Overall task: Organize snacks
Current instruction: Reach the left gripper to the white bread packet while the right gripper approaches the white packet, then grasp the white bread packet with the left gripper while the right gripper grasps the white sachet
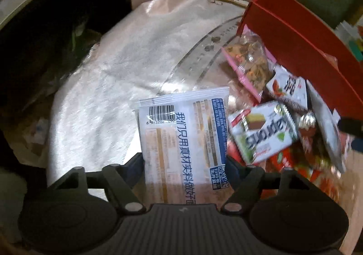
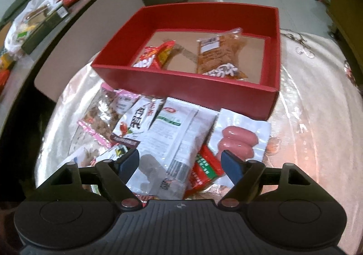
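Snack packets before red box

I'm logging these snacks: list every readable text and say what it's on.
"我们只用真材实料做好" and barcode digits "6 97320...", partly glared: white packet in the left gripper.
"Kaptos", roughly, upside down: wafer pack.
Other wrappers in the pile, and the two packs in the red box: print too blurred to read.

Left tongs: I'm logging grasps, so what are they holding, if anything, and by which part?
The left tongs grip a white-and-blue snack packet by its lower end, one finger on each long side edge; its barcode end points away.
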